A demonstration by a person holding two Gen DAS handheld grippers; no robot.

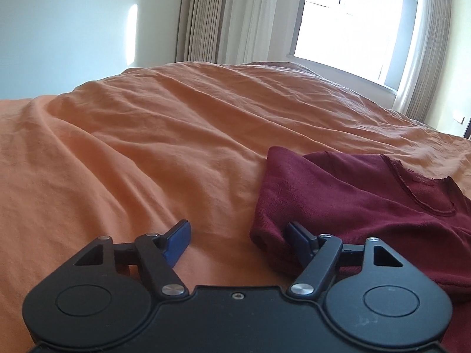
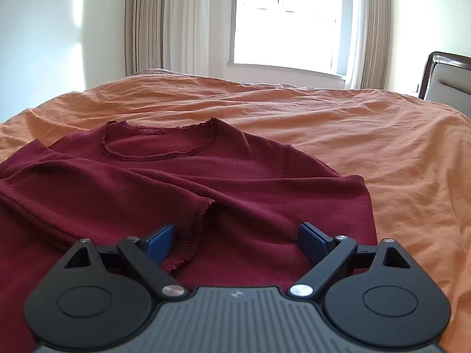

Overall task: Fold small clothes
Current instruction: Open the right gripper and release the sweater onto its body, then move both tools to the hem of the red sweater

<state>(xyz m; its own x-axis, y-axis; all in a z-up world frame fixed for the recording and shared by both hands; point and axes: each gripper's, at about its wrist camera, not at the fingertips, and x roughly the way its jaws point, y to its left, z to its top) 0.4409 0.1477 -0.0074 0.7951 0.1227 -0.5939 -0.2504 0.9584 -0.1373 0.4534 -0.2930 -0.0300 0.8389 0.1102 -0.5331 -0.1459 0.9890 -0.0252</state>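
A dark red top (image 2: 235, 176) lies on the orange bedsheet (image 2: 397, 153), neckline toward the window, its left sleeve (image 2: 117, 194) folded across the body with the cuff near the front. My right gripper (image 2: 238, 241) is open, low over the top's lower part, the sleeve cuff by its left finger. In the left wrist view the same top (image 1: 353, 200) lies at the right. My left gripper (image 1: 238, 241) is open at the top's left folded edge; its right finger (image 1: 297, 241) touches the fabric, its left finger (image 1: 176, 244) is over the bare sheet.
The orange sheet (image 1: 147, 135) is wrinkled and spreads widely left and beyond the top. Curtains (image 2: 153, 23) and a bright window (image 2: 288, 20) stand behind the bed. A headboard (image 2: 444, 76) is at the far right.
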